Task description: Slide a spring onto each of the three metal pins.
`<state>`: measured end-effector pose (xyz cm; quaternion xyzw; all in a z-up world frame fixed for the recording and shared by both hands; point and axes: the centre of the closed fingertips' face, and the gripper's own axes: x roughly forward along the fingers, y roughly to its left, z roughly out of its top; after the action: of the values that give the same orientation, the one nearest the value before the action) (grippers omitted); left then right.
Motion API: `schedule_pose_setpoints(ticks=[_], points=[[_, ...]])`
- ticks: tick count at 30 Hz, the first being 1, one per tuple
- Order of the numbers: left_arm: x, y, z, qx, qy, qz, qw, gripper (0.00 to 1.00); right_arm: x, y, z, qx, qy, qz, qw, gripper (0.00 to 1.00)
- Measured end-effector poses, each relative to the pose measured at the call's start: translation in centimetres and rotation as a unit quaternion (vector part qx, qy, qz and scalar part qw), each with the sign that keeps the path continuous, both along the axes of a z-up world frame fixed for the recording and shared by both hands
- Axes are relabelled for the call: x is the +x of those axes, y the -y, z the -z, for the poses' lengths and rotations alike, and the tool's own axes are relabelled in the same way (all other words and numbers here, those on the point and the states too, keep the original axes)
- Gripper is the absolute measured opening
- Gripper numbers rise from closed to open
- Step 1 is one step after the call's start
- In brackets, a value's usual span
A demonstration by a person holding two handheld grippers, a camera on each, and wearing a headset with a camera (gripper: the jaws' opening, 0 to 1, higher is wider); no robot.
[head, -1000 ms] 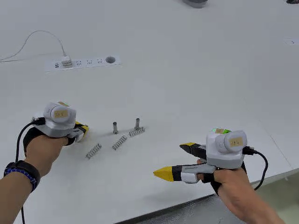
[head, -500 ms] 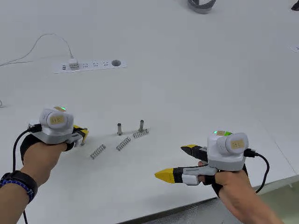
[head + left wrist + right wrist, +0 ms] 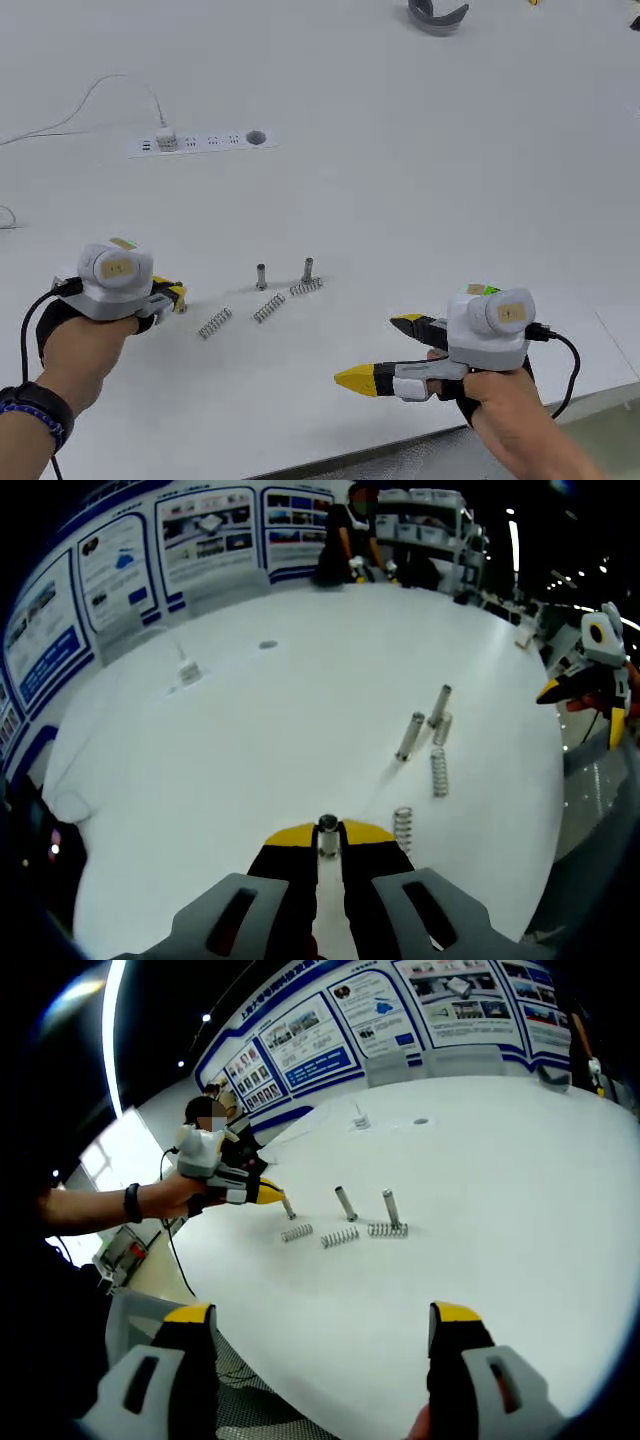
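Note:
Two metal pins (image 3: 261,277) (image 3: 308,269) stand upright mid-table. Three springs lie flat in front of them: left (image 3: 214,323), middle (image 3: 268,307), and one (image 3: 306,287) at the base of the right pin. My left gripper (image 3: 173,296) is left of the springs, shut on a third metal pin (image 3: 327,832) held upright between its yellow tips (image 3: 327,836). From there the standing pins (image 3: 410,737) (image 3: 439,706) and nearest spring (image 3: 403,828) lie ahead to the right. My right gripper (image 3: 378,349) hovers open near the front edge, jaws wide apart (image 3: 322,1315), facing the pins (image 3: 345,1203) (image 3: 390,1207).
A white power strip (image 3: 205,142) with a plug and cable lies at the back left. A dark curved object (image 3: 437,15) sits at the far edge. The table's front edge (image 3: 400,445) runs just below the right gripper.
The head camera has tipped, shifting the whole scene down and right. My left gripper has drawn slightly back and left from the pins, still holding its pin. The right gripper stays open.

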<state>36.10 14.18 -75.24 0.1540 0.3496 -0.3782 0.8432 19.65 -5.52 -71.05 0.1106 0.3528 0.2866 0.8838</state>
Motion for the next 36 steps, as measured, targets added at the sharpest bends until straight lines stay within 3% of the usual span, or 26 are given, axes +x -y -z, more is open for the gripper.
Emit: schedule_pose_setpoints(ticks=[7, 18, 26, 36], points=[[-0.09, -0.6, 0.05, -0.004, -0.002, -0.009, 0.9999, 0.08, -0.04, -0.05, 0.04, 0.0, -0.001, -0.001, 1.0, 0.89], [-0.09, -0.39, 0.04, -0.002, -0.002, -0.009, 1.0, 0.08, -0.11, -0.3, 0.07, 0.001, -0.002, -0.003, 1.0, 0.89], [-0.34, -0.46, 0.58, -0.014, -0.019, -0.021, 0.9995, 0.11, -0.08, -0.3, 0.13, 0.0, -0.003, -0.004, 1.0, 0.88], [-0.19, -0.1, 0.81, -0.025, -0.023, -0.03, 0.999, 0.13, -0.17, -0.23, 0.2, -0.001, -0.005, -0.004, 1.0, 0.88]])
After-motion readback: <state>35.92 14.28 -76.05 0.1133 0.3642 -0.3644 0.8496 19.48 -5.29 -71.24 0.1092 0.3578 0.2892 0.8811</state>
